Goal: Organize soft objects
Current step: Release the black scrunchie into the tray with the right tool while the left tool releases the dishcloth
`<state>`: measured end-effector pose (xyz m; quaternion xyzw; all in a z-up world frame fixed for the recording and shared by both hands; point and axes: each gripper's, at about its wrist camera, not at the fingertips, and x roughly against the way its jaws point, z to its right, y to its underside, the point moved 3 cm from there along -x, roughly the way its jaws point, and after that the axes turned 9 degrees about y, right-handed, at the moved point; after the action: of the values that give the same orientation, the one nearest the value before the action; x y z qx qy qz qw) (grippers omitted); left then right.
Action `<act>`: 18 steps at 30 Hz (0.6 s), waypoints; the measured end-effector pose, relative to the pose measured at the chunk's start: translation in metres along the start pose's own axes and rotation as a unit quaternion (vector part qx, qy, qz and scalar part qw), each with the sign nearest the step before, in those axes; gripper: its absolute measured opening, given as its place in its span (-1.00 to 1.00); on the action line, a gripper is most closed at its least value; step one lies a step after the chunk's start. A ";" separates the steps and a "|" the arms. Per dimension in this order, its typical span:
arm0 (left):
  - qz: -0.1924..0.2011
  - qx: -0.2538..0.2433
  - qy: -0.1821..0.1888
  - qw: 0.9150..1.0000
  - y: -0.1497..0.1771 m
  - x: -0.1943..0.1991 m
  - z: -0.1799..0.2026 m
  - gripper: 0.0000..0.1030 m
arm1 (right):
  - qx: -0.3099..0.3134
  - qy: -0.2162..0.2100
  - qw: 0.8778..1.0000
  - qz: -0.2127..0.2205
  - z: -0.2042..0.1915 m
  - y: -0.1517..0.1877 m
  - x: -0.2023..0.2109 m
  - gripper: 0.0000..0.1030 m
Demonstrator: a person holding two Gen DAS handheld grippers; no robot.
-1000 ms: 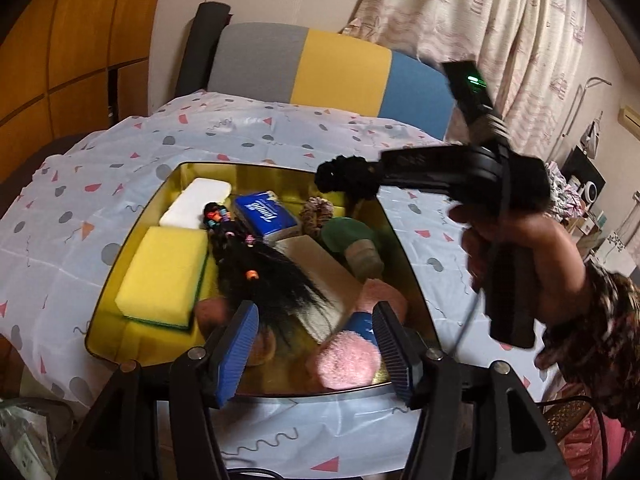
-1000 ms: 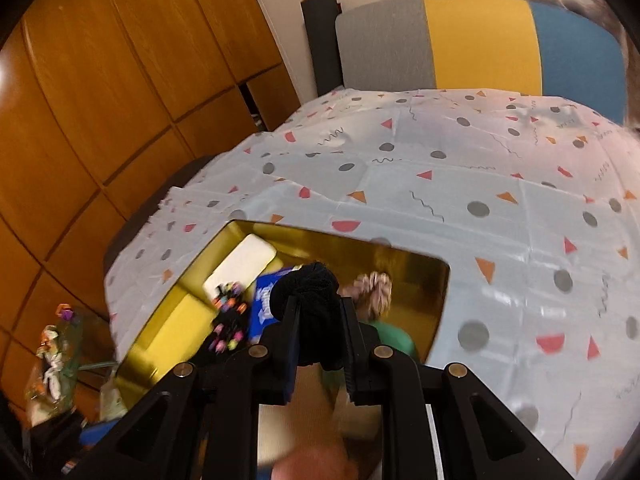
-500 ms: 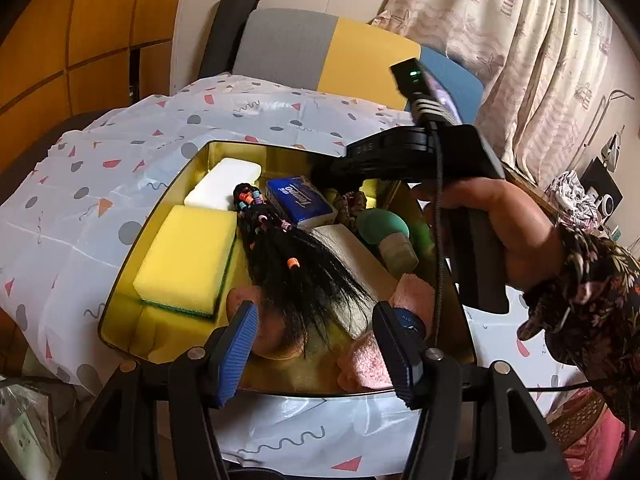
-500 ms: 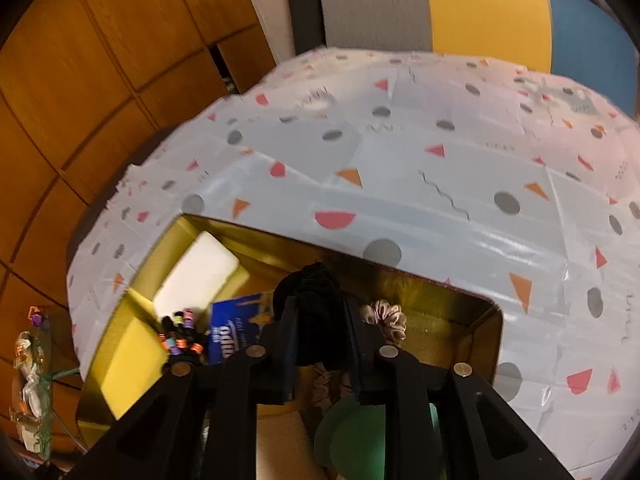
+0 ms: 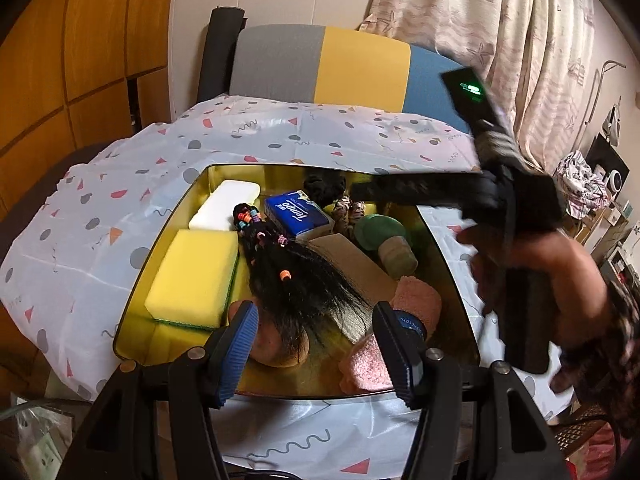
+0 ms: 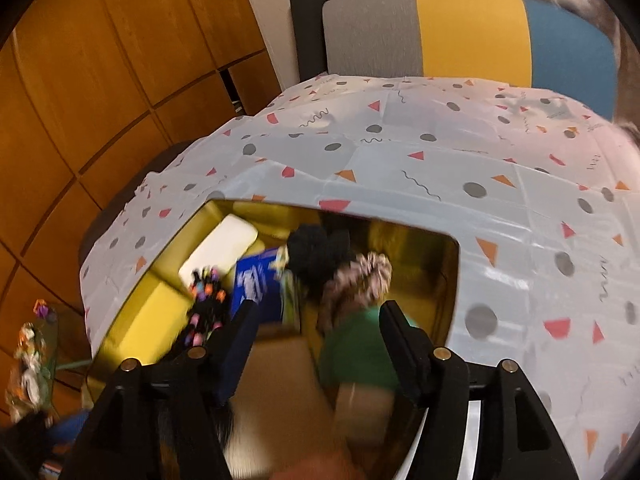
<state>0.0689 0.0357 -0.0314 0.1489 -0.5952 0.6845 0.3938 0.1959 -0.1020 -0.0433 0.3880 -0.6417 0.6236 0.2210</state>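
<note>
Both our tongs stand apart: the right gripper [image 6: 316, 344] has just been opening, with nothing left between its jaws, and the left gripper [image 5: 314, 348] hangs empty over the tray's near edge. The black scrunchie [image 5: 324, 187] we carried a second ago now lies at the far edge of the gold tray [image 5: 448, 252], beside the tissue pack [image 5: 298, 218]. We judge that item placed.
</note>
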 end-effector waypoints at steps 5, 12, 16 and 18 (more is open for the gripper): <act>0.002 0.009 -0.012 1.000 -0.002 0.003 -0.003 0.17 | 0.005 0.031 0.999 0.020 -0.001 0.020 0.033 0.63; 0.010 0.000 -0.028 1.000 -0.001 0.012 -0.004 0.17 | -0.008 0.073 0.996 0.049 -0.004 0.042 0.071 0.98; 0.009 0.004 -0.040 0.999 0.001 0.016 -0.009 0.17 | -0.035 0.099 0.993 0.045 -0.002 0.054 0.078 1.00; 0.011 0.008 -0.051 0.999 0.002 0.019 -0.013 0.17 | -0.049 0.108 0.992 0.036 0.000 0.060 0.080 1.00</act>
<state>0.0586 0.0543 -0.0231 0.1800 -0.6104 0.6851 0.3545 0.1016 -0.1247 -0.0191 0.2839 -0.6574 0.6369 0.2857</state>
